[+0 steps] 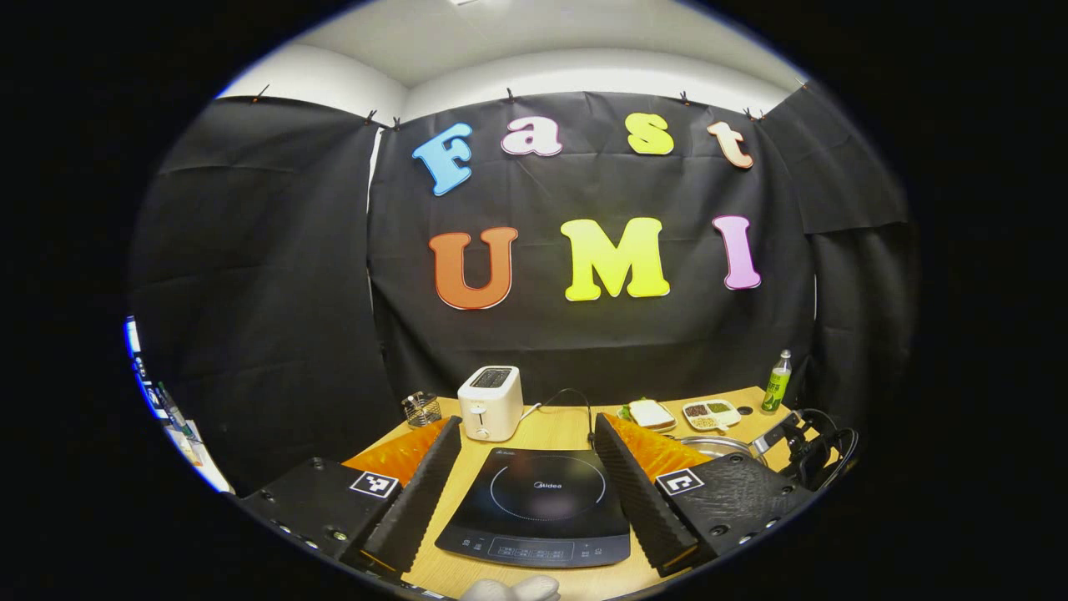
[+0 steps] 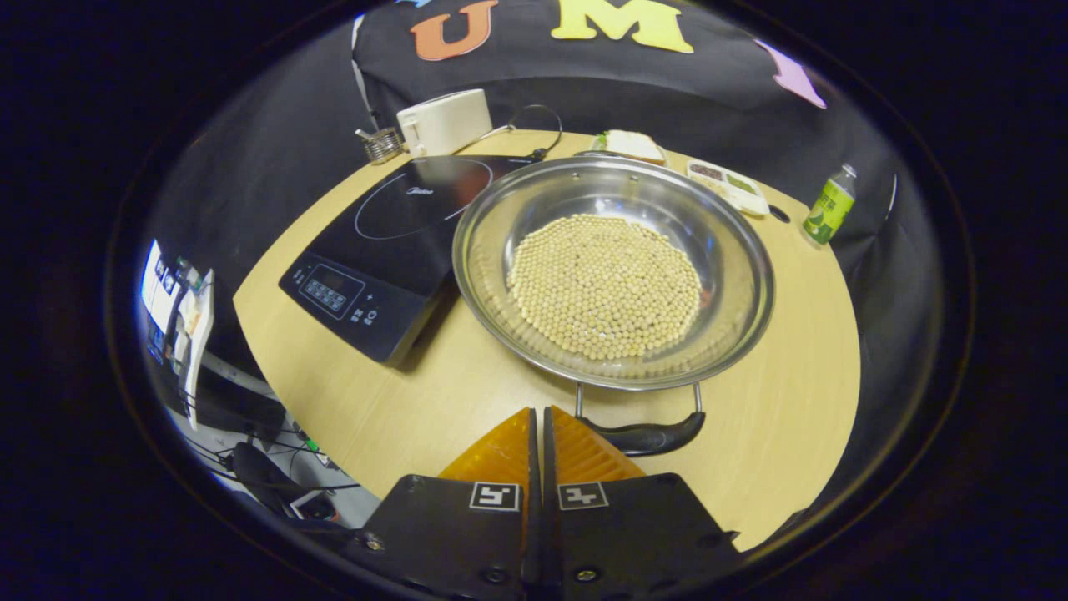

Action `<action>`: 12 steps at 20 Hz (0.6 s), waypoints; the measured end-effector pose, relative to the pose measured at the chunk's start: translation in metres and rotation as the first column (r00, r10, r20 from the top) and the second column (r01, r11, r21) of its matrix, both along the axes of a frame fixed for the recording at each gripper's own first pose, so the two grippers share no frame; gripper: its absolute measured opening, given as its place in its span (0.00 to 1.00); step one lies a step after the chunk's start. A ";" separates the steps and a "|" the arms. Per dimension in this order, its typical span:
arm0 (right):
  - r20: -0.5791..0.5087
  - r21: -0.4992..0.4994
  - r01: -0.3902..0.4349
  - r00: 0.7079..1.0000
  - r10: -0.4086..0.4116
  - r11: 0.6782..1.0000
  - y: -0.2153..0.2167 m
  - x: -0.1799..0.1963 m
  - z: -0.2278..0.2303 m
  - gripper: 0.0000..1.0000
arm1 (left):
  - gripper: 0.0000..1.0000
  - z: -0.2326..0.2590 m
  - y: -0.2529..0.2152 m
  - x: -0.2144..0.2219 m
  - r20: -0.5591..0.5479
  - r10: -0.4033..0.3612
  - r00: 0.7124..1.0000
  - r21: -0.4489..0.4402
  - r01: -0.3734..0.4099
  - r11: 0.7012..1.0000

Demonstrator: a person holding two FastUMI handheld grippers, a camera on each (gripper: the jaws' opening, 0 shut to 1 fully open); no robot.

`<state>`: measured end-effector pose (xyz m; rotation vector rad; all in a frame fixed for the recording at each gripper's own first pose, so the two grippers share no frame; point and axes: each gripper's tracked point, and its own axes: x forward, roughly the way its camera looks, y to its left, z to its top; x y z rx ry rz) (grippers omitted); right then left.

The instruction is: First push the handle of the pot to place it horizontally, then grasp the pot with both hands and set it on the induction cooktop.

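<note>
A wide steel pot (image 2: 613,267) holding pale beans stands on the wooden table (image 2: 776,434), just right of the black induction cooktop (image 2: 392,242). Its black near handle (image 2: 647,436) lies crosswise in the right gripper view. My right gripper (image 2: 539,411) is shut with nothing between its fingers, tips by the handle's left end; contact cannot be told. In the left gripper view my left gripper (image 1: 527,420) is open wide above the cooktop (image 1: 534,501), which lies between its fingers. The pot's rim (image 1: 722,445) peeks out past the right finger.
At the table's back stand a white toaster (image 1: 491,402) with its cord, a small wire holder (image 1: 421,409), bread on a plate (image 1: 651,413), a compartment tray (image 1: 711,413) and a green bottle (image 1: 778,381). The other gripper (image 1: 801,451) shows at far right.
</note>
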<state>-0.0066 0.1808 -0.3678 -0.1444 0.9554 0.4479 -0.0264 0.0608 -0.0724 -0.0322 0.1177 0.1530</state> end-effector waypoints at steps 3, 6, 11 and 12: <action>0.003 -0.008 0.031 1.000 -0.031 0.999 -0.014 0.008 -0.002 0.00 | 0.96 -0.002 -0.005 0.005 -0.006 -0.012 1.000 -0.002 0.012 1.000; 0.004 -0.015 0.056 0.998 -0.056 0.998 -0.025 0.014 -0.003 0.00 | 0.96 -0.002 -0.009 0.011 -0.009 -0.024 1.000 -0.003 0.024 1.000; 0.016 -0.040 0.089 0.996 -0.088 0.995 -0.047 0.026 -0.004 0.00 | 0.96 -0.003 -0.014 0.018 -0.011 -0.040 0.999 -0.007 0.040 0.999; 0.019 -0.045 0.102 0.995 -0.101 0.994 -0.052 0.030 -0.004 0.01 | 0.96 -0.004 -0.015 0.020 -0.016 -0.045 0.999 -0.010 0.045 0.999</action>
